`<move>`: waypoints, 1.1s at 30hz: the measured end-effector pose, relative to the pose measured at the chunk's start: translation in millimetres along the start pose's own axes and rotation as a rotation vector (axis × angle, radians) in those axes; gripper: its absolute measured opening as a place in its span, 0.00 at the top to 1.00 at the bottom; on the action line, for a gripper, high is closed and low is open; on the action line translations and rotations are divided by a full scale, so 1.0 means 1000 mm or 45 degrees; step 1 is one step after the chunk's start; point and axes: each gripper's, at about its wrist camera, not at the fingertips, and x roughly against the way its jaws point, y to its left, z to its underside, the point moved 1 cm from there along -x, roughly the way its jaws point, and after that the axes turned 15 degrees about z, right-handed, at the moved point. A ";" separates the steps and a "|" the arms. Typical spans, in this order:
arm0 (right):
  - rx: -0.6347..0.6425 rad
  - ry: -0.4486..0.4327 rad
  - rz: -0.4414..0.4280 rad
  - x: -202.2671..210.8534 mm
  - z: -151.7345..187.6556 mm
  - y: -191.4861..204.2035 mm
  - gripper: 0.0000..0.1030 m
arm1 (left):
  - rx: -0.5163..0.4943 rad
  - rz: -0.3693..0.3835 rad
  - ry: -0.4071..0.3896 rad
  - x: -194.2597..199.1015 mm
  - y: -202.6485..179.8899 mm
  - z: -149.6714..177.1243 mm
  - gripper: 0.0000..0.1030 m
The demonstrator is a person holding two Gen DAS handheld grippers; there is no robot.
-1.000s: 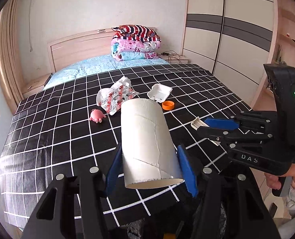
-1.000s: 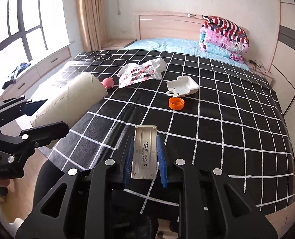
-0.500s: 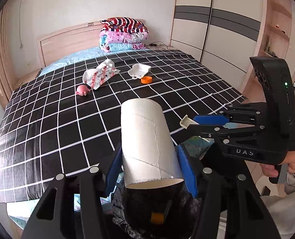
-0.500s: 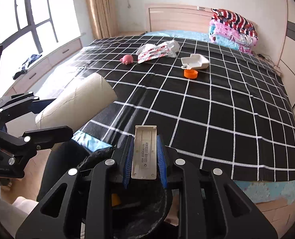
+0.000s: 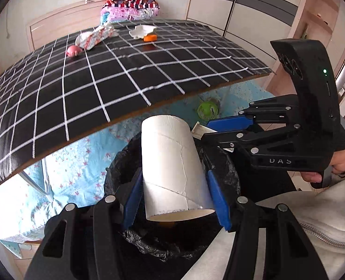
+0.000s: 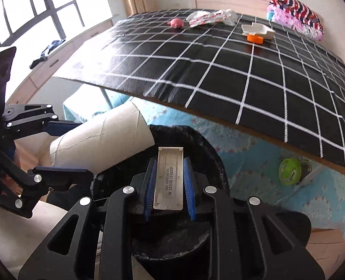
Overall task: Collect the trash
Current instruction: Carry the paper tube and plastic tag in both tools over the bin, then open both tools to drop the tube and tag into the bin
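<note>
White cardboard tube [image 5: 172, 163] and flat beige plastic cover [image 6: 169, 177] held over black-lined trash bin [image 6: 209, 147], near bed edge.

Both cameras sit close above the black-lined bin [image 5: 172, 238] at the near edge of the bed [image 5: 102, 81], the left view looking forward and to the right, the right view forward and to the left, and they share bin and bed.
</note>
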 end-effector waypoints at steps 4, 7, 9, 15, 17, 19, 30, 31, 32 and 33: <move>0.009 0.090 -0.005 -0.025 0.012 0.004 0.77 | 0.039 -0.012 0.084 -0.024 0.013 0.013 0.48; 0.005 0.157 -0.003 -0.043 0.019 0.005 0.77 | 0.075 -0.016 0.138 -0.042 0.023 0.020 0.48; 0.004 0.204 0.004 -0.055 0.022 0.007 0.77 | 0.098 -0.014 0.168 -0.053 0.029 0.024 0.48; -0.010 0.306 -0.018 -0.082 0.027 0.007 0.77 | 0.131 0.001 0.245 -0.081 0.039 0.030 0.48; -0.013 0.327 -0.022 -0.086 0.029 0.008 0.77 | 0.135 -0.001 0.263 -0.088 0.041 0.032 0.48; -0.012 0.346 -0.024 -0.091 0.030 0.008 0.77 | 0.141 -0.001 0.278 -0.094 0.042 0.031 0.48; 0.024 0.393 -0.024 -0.106 0.033 0.014 0.77 | 0.173 -0.022 0.324 -0.114 0.052 0.029 0.47; 0.022 0.392 -0.024 -0.107 0.033 0.014 0.77 | 0.176 -0.024 0.323 -0.114 0.053 0.028 0.47; 0.020 0.391 -0.025 -0.107 0.033 0.014 0.77 | 0.178 -0.022 0.322 -0.114 0.053 0.028 0.47; 0.021 0.393 -0.026 -0.107 0.033 0.013 0.77 | 0.177 -0.017 0.322 -0.114 0.053 0.028 0.47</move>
